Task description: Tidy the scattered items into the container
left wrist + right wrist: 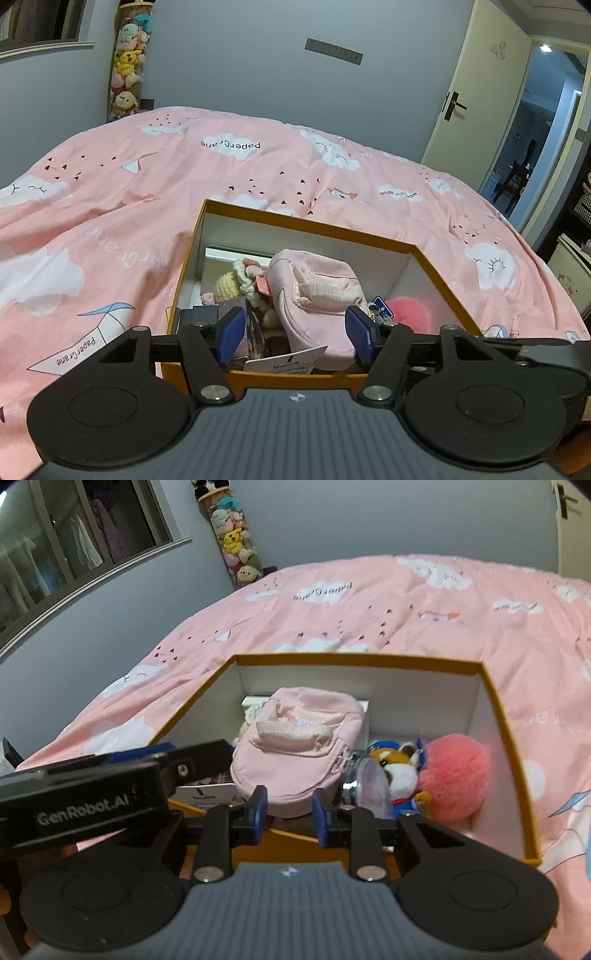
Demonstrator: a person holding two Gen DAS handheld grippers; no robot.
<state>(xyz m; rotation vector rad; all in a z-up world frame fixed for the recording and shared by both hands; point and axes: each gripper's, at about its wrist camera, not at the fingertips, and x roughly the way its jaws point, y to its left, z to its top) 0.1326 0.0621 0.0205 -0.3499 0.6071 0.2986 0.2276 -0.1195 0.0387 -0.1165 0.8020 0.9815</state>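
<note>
While you hold both grippers over the near edge of the box (pixel 495 705), almost all the things seem to lie inside it already, so I judge the tidying is close to its end. Your left gripper (pixel 295 334) has its fingers wide apart and they hold nothing; the pink pouch (pixel 317 291) only shows between them, lying in the box. Your right gripper (pixel 286 810) also has its fingers apart, with a smaller gap, and nothing is pressed between the blue pads. The box is stiff card, orange outside and white inside, with straight walls, and it stands on the bed (pixel 110 206), whose cover is soft pink cotton with clouds and paper cranes. The pouch is padded fabric with a ribbed strap and lies on top of the other things, probably because it is big and light. Beside it, at the right wall, sit a small plush animal (pixel 400 771) and a round fluffy pink ball (pixel 456 775), touching each other. At the left a knitted yellow doll (pixel 240 282) is half hidden under the pouch. A white card (pixel 286 360) leans at the near wall. On the cover near the box I see no more loose things.
</note>
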